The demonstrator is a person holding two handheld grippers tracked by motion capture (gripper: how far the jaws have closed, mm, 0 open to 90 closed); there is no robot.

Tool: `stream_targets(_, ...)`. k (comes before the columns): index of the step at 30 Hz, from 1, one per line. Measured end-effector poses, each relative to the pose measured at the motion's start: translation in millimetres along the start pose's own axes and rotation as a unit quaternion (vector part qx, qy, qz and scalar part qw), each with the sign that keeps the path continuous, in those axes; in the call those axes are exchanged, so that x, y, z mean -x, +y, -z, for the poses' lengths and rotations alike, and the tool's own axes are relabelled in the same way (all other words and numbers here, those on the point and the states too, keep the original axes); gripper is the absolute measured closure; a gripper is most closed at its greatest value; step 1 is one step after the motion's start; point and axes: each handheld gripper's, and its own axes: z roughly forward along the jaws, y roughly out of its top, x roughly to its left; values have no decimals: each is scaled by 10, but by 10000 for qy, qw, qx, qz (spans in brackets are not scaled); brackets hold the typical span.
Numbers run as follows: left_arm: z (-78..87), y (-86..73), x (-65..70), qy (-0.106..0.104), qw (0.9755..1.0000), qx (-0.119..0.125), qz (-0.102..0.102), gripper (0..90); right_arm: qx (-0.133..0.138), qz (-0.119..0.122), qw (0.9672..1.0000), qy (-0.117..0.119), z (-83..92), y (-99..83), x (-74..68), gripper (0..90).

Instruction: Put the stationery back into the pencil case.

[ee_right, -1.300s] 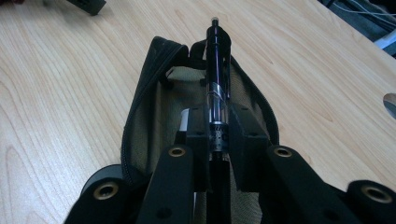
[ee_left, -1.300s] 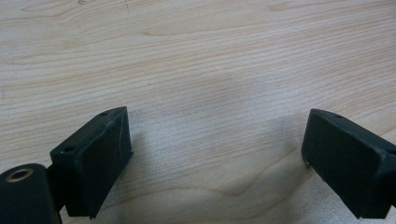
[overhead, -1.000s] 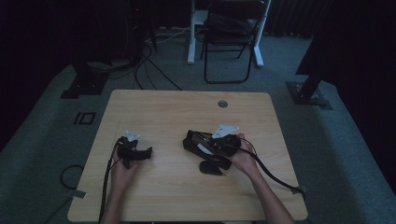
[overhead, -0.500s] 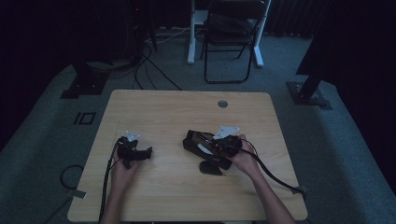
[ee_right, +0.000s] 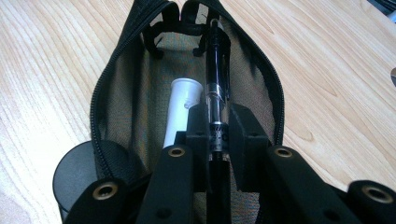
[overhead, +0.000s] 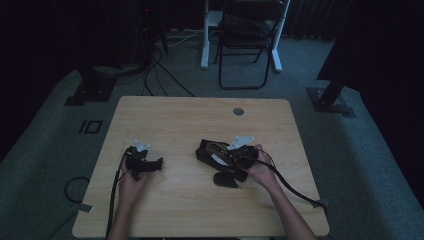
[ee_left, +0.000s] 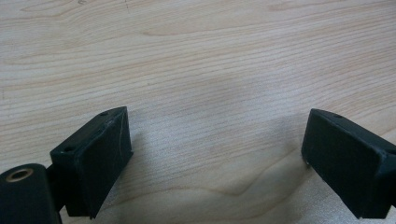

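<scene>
Bare table (overhead: 165,115) beyond pouch (ee_right: 116,93); pen (ee_right: 217,84) clamped

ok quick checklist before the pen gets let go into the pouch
1. Grip on the pen: ok, the right gripper has its jaws closed on the barrel.
2. Pen over the opening: ok, its far end reaches inside the pouch.
3. Zip open: ok, the zipper edges spread wide on both sides.
4. Room inside: ok, a white tube lies beside the pen, with bare lining left.
5. Pouch held steady: not ok, the left gripper hangs open over bare table, apart from the pouch.
6. Dark round object by the pouch: cannot tell what it is.
</scene>
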Motion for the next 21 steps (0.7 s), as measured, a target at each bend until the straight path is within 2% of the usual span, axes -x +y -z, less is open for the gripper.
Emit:
stream_targets(12, 0, 0, 0, 0, 10000, 0, 1, 85, -125, -21, 9998, -127, -28, -7, 7, 784)
stream_targets(14, 0, 0, 0, -1, 10000, 0, 1, 85, -59, -33, 9999, -158, -20, -5, 7, 742)
stream_targets(21, 0, 0, 0, 0, 10000, -2, -2, 85, 79, -57, 9998, -168, 56, 7, -1, 734)
